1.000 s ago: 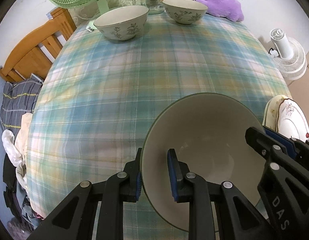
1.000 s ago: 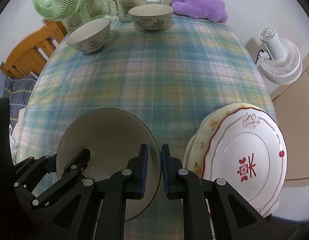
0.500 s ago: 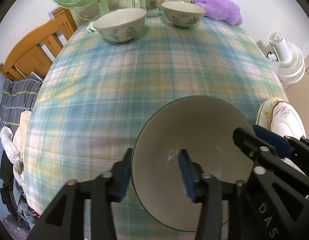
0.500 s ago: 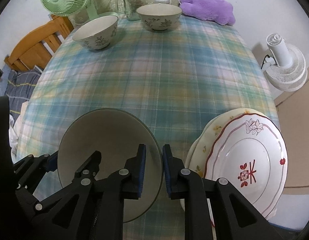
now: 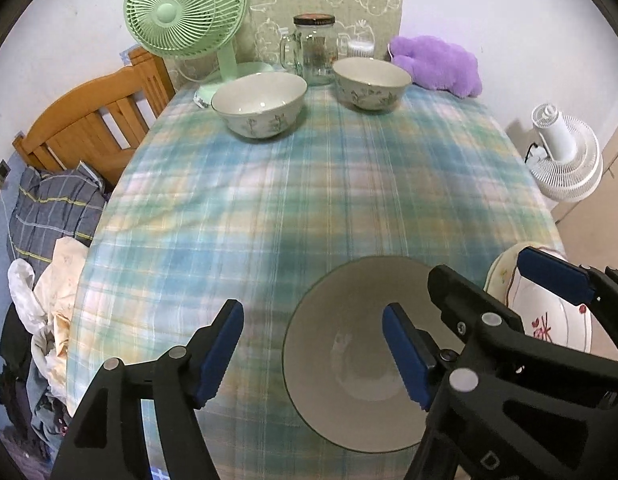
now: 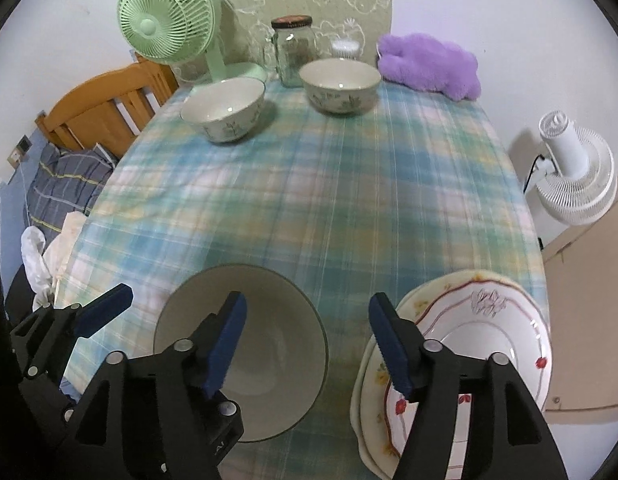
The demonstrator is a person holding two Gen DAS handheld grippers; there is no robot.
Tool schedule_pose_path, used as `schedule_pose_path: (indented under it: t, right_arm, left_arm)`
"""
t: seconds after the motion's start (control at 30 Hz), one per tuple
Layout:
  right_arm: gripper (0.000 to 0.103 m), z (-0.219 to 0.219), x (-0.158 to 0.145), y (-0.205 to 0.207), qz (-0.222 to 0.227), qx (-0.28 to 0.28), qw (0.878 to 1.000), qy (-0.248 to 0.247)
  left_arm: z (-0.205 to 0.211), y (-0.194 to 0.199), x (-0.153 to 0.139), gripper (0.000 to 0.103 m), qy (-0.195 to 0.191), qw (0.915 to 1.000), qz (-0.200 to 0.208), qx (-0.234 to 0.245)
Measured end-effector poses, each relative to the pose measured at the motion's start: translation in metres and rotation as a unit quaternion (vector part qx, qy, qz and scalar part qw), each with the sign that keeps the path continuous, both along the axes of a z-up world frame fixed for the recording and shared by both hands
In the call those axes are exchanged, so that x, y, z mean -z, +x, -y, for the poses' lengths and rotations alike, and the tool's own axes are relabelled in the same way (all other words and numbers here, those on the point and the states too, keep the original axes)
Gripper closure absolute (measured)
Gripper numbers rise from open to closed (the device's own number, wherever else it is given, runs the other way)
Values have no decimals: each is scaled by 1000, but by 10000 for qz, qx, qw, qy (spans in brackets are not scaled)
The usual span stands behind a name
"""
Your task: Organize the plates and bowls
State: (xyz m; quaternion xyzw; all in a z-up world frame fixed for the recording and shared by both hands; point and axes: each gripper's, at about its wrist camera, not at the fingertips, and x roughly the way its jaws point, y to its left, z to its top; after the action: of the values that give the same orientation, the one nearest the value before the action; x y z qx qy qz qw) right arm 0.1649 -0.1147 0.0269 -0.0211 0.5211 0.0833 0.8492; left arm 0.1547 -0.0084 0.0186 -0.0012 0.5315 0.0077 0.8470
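Left wrist view: left claw [image 5: 313, 354] jaws opening, wide apart, pads clear of everything. Big bowl [image 5: 349, 360] sits on the desk [image 5: 309, 200] under it; the bowl's left rim passes between the fingers, the right finger hangs over the bowl's inside. Bowl is cream inside, empty, thin dark green rim, faint glare at the bottom.

Right claw [image 6: 307, 346] also opening and wide, nothing gripped. The bowl's [image 6: 269, 360] right rim lies between its fingers: left finger over the bowl's inside, right finger over the edge of the plate stack [image 6: 489, 340].

Plate stack is just right of the right claw: top plate white with a scalloped red line, red flower marks and a pale flower; a cream plate with yellow flowers shows beneath it.

Far ahead of both claws: two small bowls, left one [image 5: 259, 104] and right one [image 5: 372, 84], cream with grey-green leaf print outside, upright, apart from each other. Behind them are a glass jar [image 5: 313, 50], a green fan [image 5: 185, 8] and a purple plush [image 5: 437, 64].
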Motion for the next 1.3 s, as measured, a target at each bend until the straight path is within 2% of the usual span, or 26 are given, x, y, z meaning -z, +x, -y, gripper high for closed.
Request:
schedule_pose_path:
  t: [0.17,0.43,0.57,0.77,0.9,1.0,1.3]
  right_arm:
    - [22,-7,-4,17,-20,-49,10000,-4]
    - [22,-32,-15,57,185,121,9997,120]
    - [22,-45,-20,82,335,316,9987,210]
    - [22,-67,-22,116,509,363,9979,137]
    - [22,-88,-19,140,658,248,9973,-205]
    - [22,-98,-14,156,692,298,9966,-324]
    - [22,-114,-1,212,825,594,9945,-230]
  left_arm:
    - [-11,18,-3,29,-144,9999,-22,-41]
    - [-39,58,-15,29,-132,9996,252,-19]
    - [-54,86,-18,29,-186,9993,299,134]
    - [-78,121,-15,29,-284,9991,307,10]
    - [-89,143,-8,29,-35,9994,356,3]
    - [-95,160,-7,30,244,9981,556,110]
    - [-115,219,6,30,116,9973,699,209]
